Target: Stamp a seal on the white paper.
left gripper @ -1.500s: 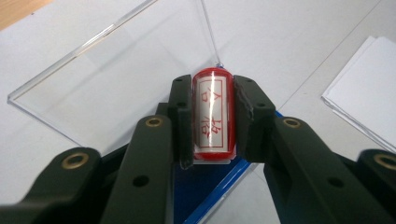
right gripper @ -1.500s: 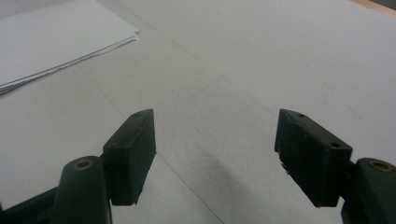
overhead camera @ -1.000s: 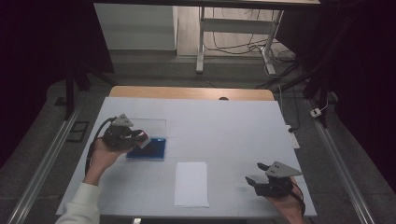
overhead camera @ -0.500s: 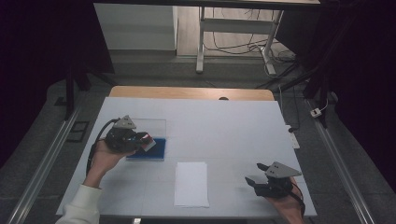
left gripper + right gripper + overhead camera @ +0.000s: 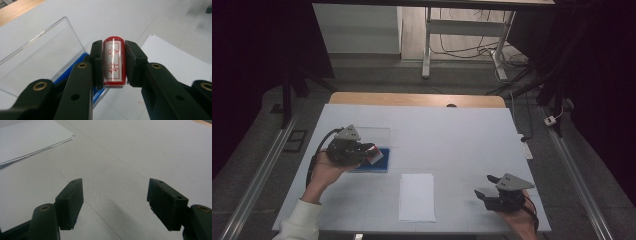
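Since the earlier frames, the left gripper (image 5: 371, 153) has been carried a little to the right and lifted over the blue ink pad (image 5: 373, 162), while the right gripper (image 5: 487, 187) has hardly been shifted at the near right of the table (image 5: 452, 130).

A red stamp (image 5: 113, 62) is clamped between the left gripper's jaws, its label with red characters turned up toward the camera. In the left gripper view it is held squarely across its round body, with both pads pressed flat against its sides, probably so that it cannot roll or tilt while it is carried. It is held just above the ink pad's right part, beside the raised clear lid (image 5: 40, 57); whether its face touches the pad cannot be told.

The lid is left standing open at the far side, so that the pad stays reachable from the near side. The stack of white paper (image 5: 417, 196) is laid near the table's front edge, between the two grippers, presumably as the sheet to be stamped; it is within easy reach of the left hand (image 5: 324, 172).

The right gripper is held low over bare table with its jaws spread wide and nothing between them, well apart from the paper, likely kept ready to steady the sheets.
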The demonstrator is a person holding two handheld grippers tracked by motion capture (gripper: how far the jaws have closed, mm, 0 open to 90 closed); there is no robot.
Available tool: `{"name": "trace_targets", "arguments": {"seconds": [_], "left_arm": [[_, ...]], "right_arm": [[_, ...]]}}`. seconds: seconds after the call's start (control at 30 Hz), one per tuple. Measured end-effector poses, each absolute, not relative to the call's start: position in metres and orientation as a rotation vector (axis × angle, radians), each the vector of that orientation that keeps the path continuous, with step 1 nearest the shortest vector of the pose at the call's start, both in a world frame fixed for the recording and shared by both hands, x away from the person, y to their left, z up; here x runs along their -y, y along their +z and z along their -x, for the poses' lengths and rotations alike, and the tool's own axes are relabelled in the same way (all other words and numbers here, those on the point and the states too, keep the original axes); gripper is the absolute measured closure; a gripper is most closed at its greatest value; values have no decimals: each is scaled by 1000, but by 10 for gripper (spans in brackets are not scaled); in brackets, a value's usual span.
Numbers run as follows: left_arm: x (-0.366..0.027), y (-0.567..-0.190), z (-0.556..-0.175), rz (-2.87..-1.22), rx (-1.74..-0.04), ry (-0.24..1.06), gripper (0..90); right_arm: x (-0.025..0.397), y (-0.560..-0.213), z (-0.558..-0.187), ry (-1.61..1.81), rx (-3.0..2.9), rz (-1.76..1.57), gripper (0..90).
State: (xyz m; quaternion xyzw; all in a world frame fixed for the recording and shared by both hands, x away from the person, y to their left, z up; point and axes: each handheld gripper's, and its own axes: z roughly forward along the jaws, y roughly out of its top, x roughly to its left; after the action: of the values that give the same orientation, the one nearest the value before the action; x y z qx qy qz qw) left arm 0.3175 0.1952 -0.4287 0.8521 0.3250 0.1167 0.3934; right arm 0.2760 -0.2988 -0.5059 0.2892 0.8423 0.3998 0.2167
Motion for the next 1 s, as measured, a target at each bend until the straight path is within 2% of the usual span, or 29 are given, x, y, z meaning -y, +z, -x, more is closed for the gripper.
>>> {"name": "trace_targets", "arguments": {"seconds": [1.0], "left_arm": [[-155, -421, -299, -2223, -662, 236, 702]], "right_arm": [[297, -508, -276, 1107, -2345, -802, 292]]}}
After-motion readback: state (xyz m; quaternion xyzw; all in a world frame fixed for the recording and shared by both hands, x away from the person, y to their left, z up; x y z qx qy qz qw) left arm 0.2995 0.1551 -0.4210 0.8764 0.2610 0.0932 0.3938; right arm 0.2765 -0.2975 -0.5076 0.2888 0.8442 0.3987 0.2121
